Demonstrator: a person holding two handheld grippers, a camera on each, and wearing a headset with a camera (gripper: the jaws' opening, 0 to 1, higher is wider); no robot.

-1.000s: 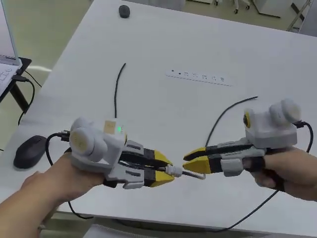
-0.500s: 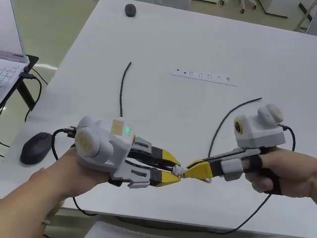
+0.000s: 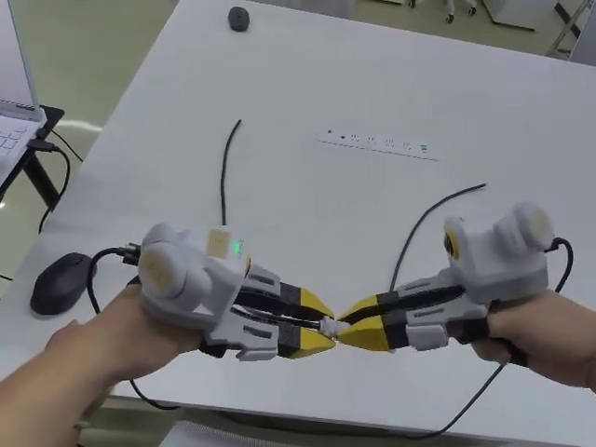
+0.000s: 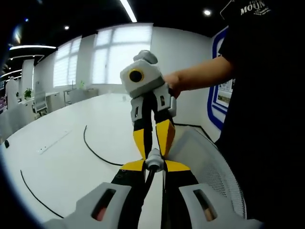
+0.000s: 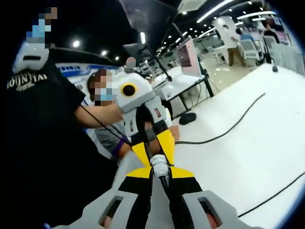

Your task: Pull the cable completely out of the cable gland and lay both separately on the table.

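The cable gland (image 3: 328,326) hung in the air just above the near edge of the white table (image 3: 307,74), pinched between two sets of yellow jaw tips that all but met. The left gripper (image 3: 321,326) had its jaws drawn in close on either side of the gland. The right gripper (image 3: 347,326) faced it with its jaws nearly together, and a dark stretch of cable (image 5: 164,183) ran back between them from the gland. How far the cable sat inside the gland could not be made out.

On the table lay a flat white power strip (image 3: 377,144), its markings too small to read. A black lead (image 3: 223,172) lay to the left of it and a second black lead (image 3: 424,223) to the right. A small dark round object (image 3: 239,17) sat at the far end, and a black mouse (image 3: 60,282) near the left edge. A laptop (image 3: 14,121) stood on a dark stand beside the table.

The room was bright, with tall windows (image 4: 112,57) and strip lights (image 4: 127,9) overhead. The person's black T-shirt (image 4: 267,95) bore white letters, "MOUN" in the left gripper view and "OUNTAI" in the right gripper view.
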